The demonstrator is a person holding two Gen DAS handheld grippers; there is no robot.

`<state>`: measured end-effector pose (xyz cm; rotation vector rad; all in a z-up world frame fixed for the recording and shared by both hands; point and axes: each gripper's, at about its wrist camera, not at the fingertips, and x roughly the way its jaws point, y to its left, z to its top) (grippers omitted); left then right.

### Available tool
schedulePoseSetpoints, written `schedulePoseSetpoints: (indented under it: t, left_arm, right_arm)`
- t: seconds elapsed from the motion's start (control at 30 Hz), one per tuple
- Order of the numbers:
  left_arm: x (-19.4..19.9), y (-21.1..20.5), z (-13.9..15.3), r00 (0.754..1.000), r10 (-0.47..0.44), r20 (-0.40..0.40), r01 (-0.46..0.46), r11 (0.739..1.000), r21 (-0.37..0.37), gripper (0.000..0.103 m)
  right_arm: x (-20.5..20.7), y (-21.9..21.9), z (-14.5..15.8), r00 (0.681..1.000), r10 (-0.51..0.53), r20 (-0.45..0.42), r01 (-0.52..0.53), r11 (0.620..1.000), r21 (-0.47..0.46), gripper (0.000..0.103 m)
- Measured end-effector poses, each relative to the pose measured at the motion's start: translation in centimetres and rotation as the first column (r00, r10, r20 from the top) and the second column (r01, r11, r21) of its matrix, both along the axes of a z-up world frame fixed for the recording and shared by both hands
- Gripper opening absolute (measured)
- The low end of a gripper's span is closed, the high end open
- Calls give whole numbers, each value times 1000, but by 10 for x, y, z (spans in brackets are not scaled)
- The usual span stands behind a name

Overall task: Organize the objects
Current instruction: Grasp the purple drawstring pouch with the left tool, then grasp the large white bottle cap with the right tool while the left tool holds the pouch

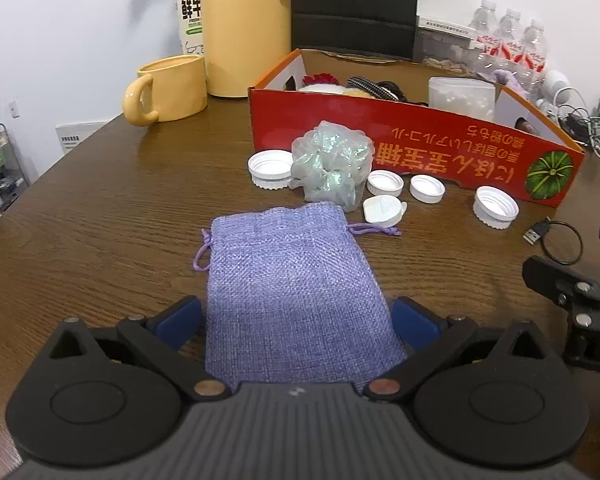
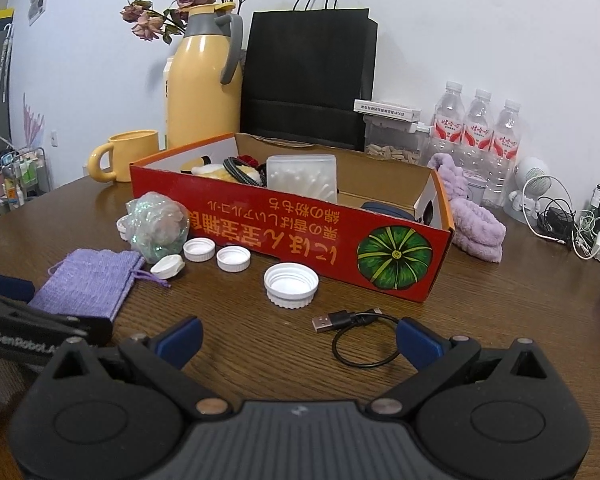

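A purple drawstring pouch [image 1: 292, 276] lies flat on the wooden table [image 1: 100, 208], and its near end sits between the blue pads of my left gripper [image 1: 298, 320], which is open around it. The same pouch [image 2: 88, 284] shows at the left of the right wrist view, beside my left gripper's black body [image 2: 24, 328]. My right gripper [image 2: 300, 342] is open over bare table with nothing between its fingers; a coiled black USB cable [image 2: 356, 332] lies just ahead of its right pad [image 2: 418, 344]. A red cardboard box [image 2: 284, 232] with small items inside stands behind.
An iridescent mesh pouf [image 1: 332, 164] and several white bottle caps [image 1: 496, 206] lie in front of the box. A yellow mug [image 1: 168, 90], yellow thermos [image 1: 246, 28], black paper bag [image 2: 308, 76], water bottles [image 2: 476, 128], purple fluffy cloth [image 2: 472, 216] and tangled cables [image 2: 572, 224] ring the back.
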<state>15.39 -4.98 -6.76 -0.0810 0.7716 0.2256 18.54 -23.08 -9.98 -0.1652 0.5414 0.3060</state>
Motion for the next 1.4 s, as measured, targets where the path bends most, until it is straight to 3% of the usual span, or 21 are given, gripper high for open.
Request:
schedulePoseSetpoints:
  t: [0.43, 0.53, 0.77, 0.93, 1.07, 1.27, 1.4]
  left_arm:
    - [-4, -8, -2, 999, -35, 23, 35, 999, 6, 103]
    - [-8, -11, 0, 997, -67, 44, 66, 998, 8, 88]
    - [-18, -5, 4, 994, -70, 82, 68, 997, 23, 30]
    - [-31, -2, 7, 990, -56, 128, 46, 996, 79, 19]
    - [-39, 1, 12, 981, -71, 180, 55, 994, 93, 16]
    - [-42, 5, 16, 968, -78, 238, 54, 993, 107, 15]
    - [-42, 12, 15, 961, -65, 269, 42, 995, 91, 15]
  right_arm:
    - [1, 0, -1, 1000, -4, 0, 4, 1000, -7, 103]
    - [1, -1, -1, 1000, -11, 5, 11, 1000, -5, 103]
    - [3, -9, 1, 999, -54, 11, 53, 998, 33, 103]
    - [5, -7, -1, 999, -41, -1, 41, 999, 30, 103]
    - [6, -3, -2, 999, -30, 11, 30, 999, 22, 103]
    - [15, 2, -5, 999, -49, 11, 49, 999, 13, 95]
    - [22, 8, -3, 997, -57, 44, 56, 998, 23, 85]
